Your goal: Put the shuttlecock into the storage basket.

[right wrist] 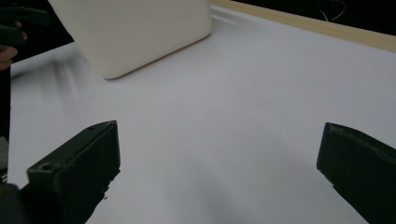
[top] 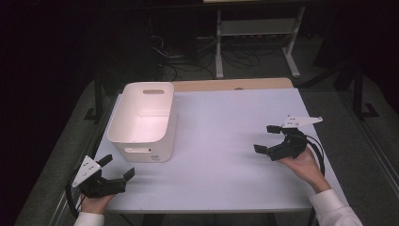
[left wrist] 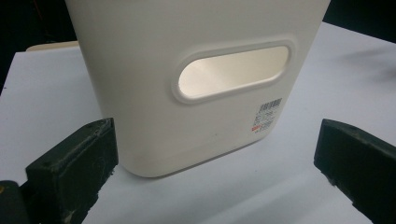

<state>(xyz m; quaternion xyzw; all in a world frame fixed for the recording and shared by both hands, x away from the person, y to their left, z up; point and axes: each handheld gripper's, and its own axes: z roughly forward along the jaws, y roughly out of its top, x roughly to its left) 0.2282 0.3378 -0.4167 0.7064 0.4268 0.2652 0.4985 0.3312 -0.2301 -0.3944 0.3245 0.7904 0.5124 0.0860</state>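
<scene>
A white plastic bin [top: 141,120] with slot handles stands on the left half of the white table [top: 226,141]; its inside looks empty. My left gripper [top: 116,166] is open at the table's front left corner, a short way in front of the bin. In the left gripper view the bin [left wrist: 196,79] faces me between the spread jaws, with its handle slot [left wrist: 233,72] and a barcode label [left wrist: 266,114]. My right gripper [top: 267,139] is open over the right side of the table, with nothing between its jaws. In the right gripper view the bin [right wrist: 135,32] stands far off.
A wooden strip [top: 233,84] runs along the table's far edge. Behind it, on the dark floor, are cables and a white metal frame [top: 256,42]. In the right gripper view the other hand and its gripper [right wrist: 11,32] show at the far left.
</scene>
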